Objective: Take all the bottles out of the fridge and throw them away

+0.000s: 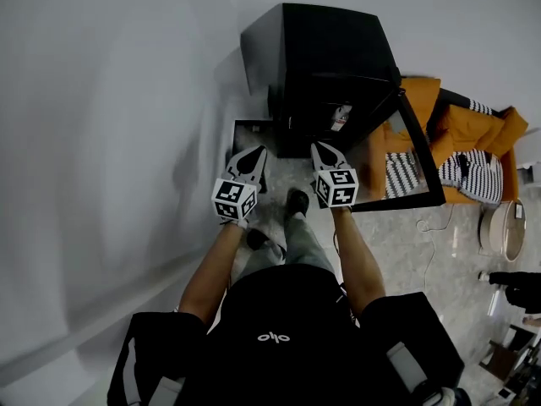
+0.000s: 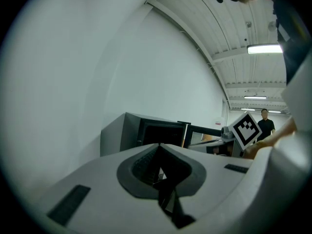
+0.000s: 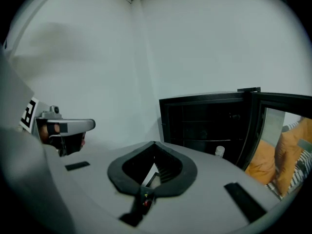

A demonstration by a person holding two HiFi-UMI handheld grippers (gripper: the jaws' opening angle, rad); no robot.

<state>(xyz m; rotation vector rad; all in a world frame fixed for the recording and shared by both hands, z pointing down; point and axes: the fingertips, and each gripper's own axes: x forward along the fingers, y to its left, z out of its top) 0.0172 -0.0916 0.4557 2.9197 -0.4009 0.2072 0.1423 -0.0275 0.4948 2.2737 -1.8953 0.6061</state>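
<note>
Grippers are closest, so those first: left gripper (image 1: pixel 257 152) and right gripper (image 1: pixel 318 146) are both clenched and empty. They're held side by side over the pale tiled floor (image 1: pixel 397 252), tips toward the fridge (image 1: pixel 330 57). A square dark-rimmed box (image 1: pixel 251 123) sits on the floor just beside the fridge's left side, near the left gripper's tips. White wall (image 1: pixel 101 142) runs along the left.

The fridge is a small black one. Its glass door (image 1: pixel 420 155) stands wide open to the right, so the dark inside faces the grippers. Past the door there's an orange sofa (image 1: pixel 473 125) with striped cushions (image 1: pixel 470 169).

As for the bottle (image 3: pixel 220 151), only a small pale top shows in the right gripper view, low in the fridge near the door side. It's ahead of the right gripper, a bit to its right, and well apart from both.
</note>
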